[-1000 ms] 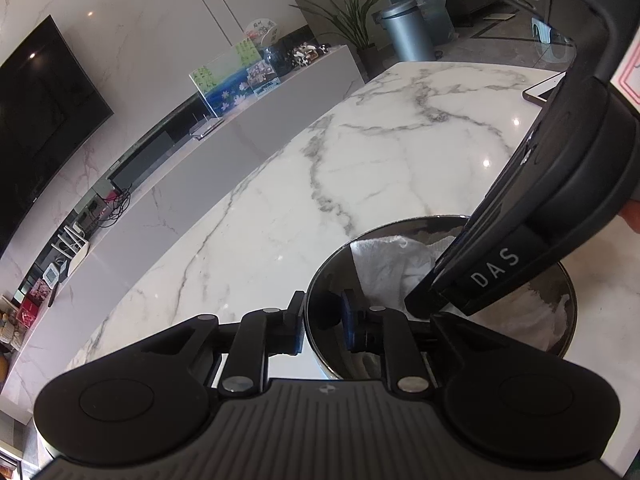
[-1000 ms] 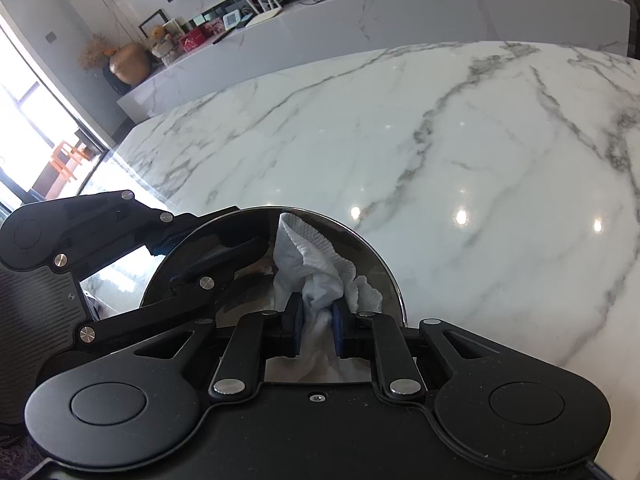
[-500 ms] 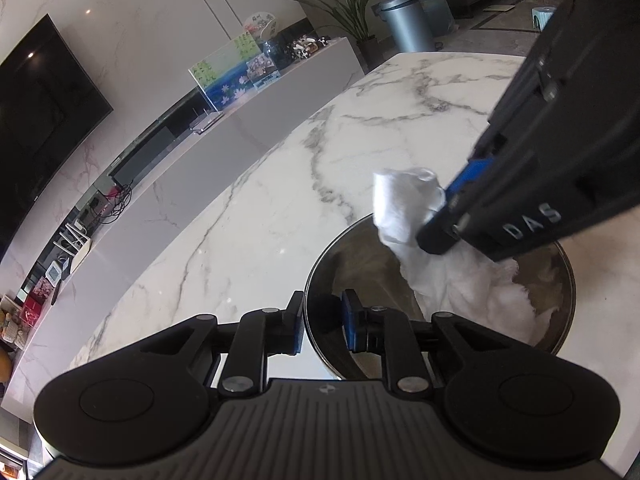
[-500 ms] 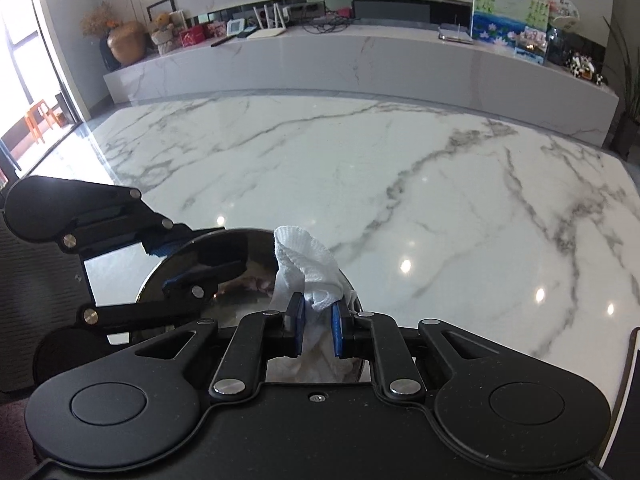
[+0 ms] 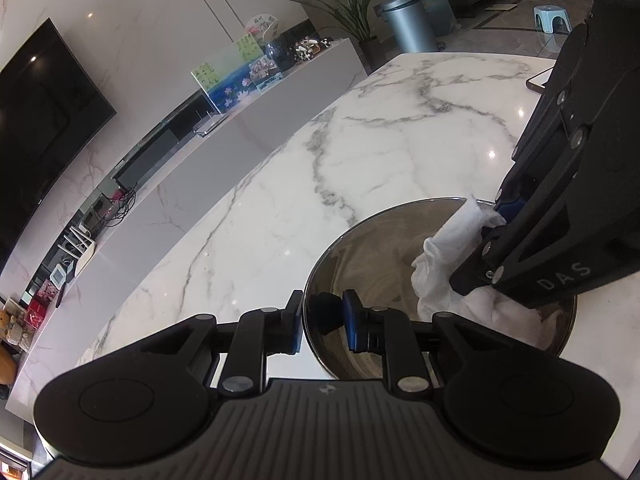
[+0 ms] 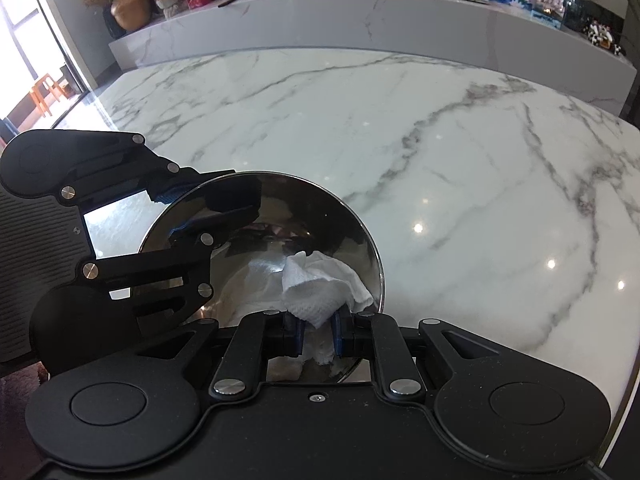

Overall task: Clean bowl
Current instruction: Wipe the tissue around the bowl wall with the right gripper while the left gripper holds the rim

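Clenching a wad of white paper towel (image 6: 320,284) in the right tool (image 6: 316,330), angled down inside the steel bowl (image 6: 360,232) to rub its wall. Opposite, left tool (image 5: 322,322) pinching the near rim, one pad inside, one outside, steadying it on the marble desk (image 5: 360,160).

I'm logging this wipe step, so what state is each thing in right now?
Shiny steel bowl: upright on the marble table, rim clamped.
White crumpled paper towel: bunched, pressed inside the bowl.
Left gripper: shut on the bowl's rim.
Right gripper: shut on the towel.
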`<move>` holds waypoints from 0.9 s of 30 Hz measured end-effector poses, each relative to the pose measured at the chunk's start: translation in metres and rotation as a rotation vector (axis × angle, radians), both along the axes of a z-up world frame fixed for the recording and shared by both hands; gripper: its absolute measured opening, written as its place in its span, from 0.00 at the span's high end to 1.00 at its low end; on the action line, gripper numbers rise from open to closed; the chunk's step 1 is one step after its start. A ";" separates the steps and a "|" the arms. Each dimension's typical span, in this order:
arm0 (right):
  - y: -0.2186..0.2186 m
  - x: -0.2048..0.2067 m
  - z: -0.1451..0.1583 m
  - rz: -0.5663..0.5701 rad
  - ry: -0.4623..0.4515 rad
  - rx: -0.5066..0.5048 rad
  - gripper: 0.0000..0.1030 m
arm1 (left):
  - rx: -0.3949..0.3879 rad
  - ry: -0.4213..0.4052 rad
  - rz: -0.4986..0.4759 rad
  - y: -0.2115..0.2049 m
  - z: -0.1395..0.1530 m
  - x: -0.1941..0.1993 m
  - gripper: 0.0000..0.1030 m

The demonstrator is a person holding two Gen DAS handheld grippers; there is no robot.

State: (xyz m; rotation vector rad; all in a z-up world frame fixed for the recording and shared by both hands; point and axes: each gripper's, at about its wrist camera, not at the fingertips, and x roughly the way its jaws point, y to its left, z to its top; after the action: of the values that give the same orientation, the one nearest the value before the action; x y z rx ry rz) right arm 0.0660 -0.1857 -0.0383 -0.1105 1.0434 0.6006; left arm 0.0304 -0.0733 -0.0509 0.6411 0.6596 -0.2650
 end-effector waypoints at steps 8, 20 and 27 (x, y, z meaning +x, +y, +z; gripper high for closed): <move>0.001 0.000 -0.004 -0.043 -0.005 0.023 0.90 | -0.019 0.018 0.045 0.002 0.002 0.000 0.82; 0.004 0.001 -0.006 -0.067 -0.028 0.035 0.93 | -0.089 0.112 0.093 0.013 0.007 -0.002 0.75; 0.005 0.003 -0.004 -0.054 -0.027 0.027 0.92 | -0.067 0.096 0.080 0.014 0.006 -0.003 0.81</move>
State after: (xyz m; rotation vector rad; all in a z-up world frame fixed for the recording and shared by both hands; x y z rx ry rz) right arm 0.0688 -0.1810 -0.0424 -0.0664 1.0089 0.5625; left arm 0.0275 -0.0592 -0.0449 0.5389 0.7635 -0.2431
